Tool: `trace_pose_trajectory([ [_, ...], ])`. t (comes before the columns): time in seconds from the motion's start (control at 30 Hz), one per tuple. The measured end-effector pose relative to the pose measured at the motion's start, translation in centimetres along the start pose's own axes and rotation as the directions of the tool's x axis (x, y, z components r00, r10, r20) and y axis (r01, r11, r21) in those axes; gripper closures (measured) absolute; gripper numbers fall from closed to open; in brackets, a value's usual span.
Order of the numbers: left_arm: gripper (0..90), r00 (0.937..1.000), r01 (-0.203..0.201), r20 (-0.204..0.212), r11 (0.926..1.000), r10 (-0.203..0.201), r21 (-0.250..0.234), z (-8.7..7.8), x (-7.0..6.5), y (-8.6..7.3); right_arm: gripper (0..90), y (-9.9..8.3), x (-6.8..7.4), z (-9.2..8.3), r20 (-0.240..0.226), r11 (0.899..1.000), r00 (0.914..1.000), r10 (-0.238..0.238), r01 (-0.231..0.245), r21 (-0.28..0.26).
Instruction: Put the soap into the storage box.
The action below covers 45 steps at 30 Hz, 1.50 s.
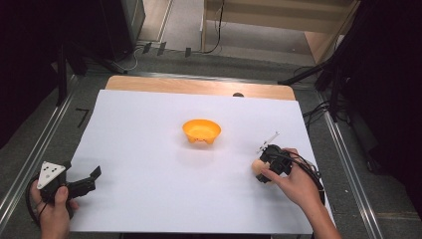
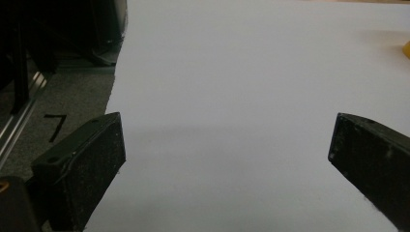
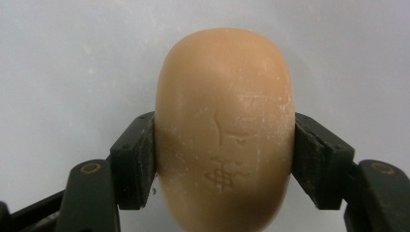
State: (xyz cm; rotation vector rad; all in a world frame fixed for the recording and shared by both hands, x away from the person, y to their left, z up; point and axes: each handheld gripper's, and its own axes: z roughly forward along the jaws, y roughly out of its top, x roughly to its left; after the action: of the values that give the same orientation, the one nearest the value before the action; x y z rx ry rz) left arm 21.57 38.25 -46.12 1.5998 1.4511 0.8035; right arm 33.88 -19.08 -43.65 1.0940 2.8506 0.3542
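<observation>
A white sheet (image 1: 149, 149) covers the table, with a wooden edge (image 1: 199, 85) showing at its far side and dark floor around it. The right gripper (image 3: 225, 159) has its jaws pinched on a tan soap bar (image 3: 225, 130), one pad on each long flank, so the bar's long axis runs straight out along the jaws, away from the hand. In the high view the soap (image 1: 257, 167) sits low at the sheet, in the right gripper (image 1: 263, 169). The orange bowl (image 1: 201, 131) lies from the soap toward the far left, well apart. The right hand is much the nearer to the bowl. The left gripper (image 2: 227, 150), far left of the bowl, has its jaws spread wide with nothing between them.
</observation>
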Motion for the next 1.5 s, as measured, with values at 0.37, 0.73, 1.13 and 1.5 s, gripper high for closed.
trace_pose_trajectory([
  [0.37,0.5,1.0,0.002,0.006,1.0,-0.002,-0.002,0.0,0.0,0.0,33.0,3.2,-0.3,-2.0,0.003,0.99,0.9915,-0.13,0.13,-0.048],
  [0.73,0.5,1.0,0.002,0.004,1.0,-0.002,0.0,0.0,0.0,0.0,32.9,7.3,-0.2,-3.3,0.021,0.949,0.9518,-0.306,0.307,-0.074],
  [1.13,0.5,1.0,0.007,0.007,1.0,-0.006,-0.004,0.0,0.0,0.0,33.0,11.1,0.3,-3.7,0.022,0.9,0.9041,-0.427,0.427,-0.091],
  [1.5,0.5,1.0,0.007,0.007,1.0,-0.007,-0.004,0.0,0.1,0.0,33.0,14.0,0.8,-4.2,0.028,0.872,0.8782,-0.477,0.478,-0.107],
])
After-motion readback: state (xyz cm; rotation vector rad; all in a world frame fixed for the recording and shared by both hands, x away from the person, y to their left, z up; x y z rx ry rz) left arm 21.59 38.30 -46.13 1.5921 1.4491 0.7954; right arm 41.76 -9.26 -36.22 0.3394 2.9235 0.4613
